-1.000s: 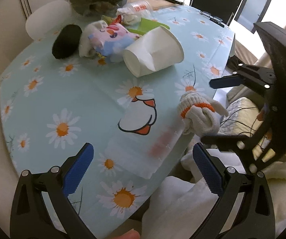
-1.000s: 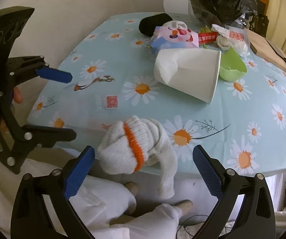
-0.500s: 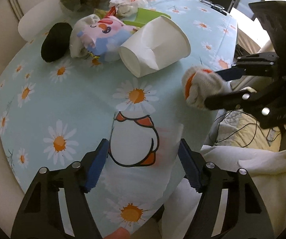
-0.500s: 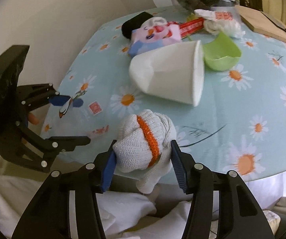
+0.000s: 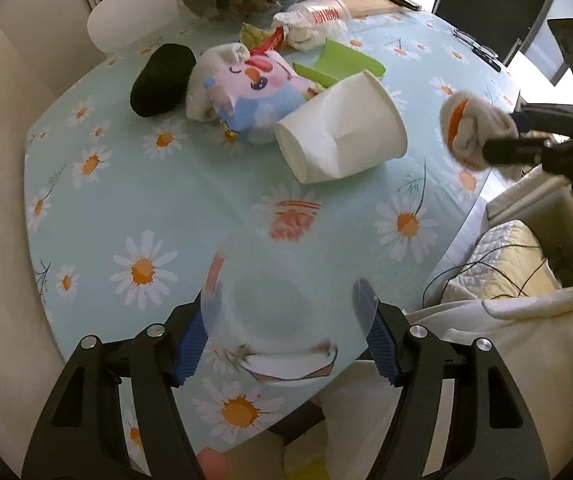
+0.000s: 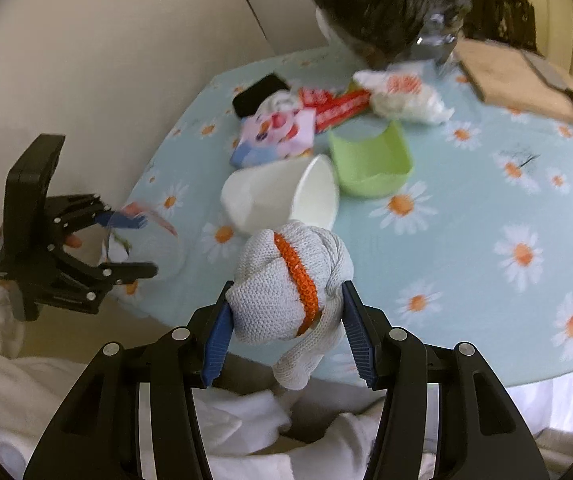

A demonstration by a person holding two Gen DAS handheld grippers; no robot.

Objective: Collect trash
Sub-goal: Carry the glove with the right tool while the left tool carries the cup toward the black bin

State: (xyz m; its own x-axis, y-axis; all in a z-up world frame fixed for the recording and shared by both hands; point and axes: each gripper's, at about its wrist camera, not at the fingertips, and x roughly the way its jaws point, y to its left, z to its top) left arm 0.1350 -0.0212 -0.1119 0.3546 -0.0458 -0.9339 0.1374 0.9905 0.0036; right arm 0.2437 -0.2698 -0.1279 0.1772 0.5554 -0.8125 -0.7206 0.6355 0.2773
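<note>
My right gripper [image 6: 286,316] is shut on a balled white knit glove [image 6: 282,280] with an orange band, held off the table's near edge; it also shows in the left wrist view [image 5: 474,132]. My left gripper [image 5: 286,332] is shut on a clear plastic wrapper [image 5: 282,300] printed with a duck, lifted above the tablecloth; the wrapper also shows in the right wrist view [image 6: 142,236]. On the table lie a tipped white paper cup [image 5: 338,132], a green bowl [image 6: 370,160], a pink cartoon packet [image 5: 254,92] and a red wrapper [image 6: 338,106].
A black trash bag [image 6: 390,4] stands at the back of the daisy tablecloth [image 5: 126,208]. A black roll [image 5: 162,80], a crumpled plastic bag [image 5: 314,24] and a wooden board [image 6: 514,80] lie near it. A white chair back [image 5: 134,12] stands behind; cables and bedding sit at the right.
My left gripper closed on the clear duck wrapper and lifted it. My right gripper closed on the glove and raised it off the table edge toward the far side.
</note>
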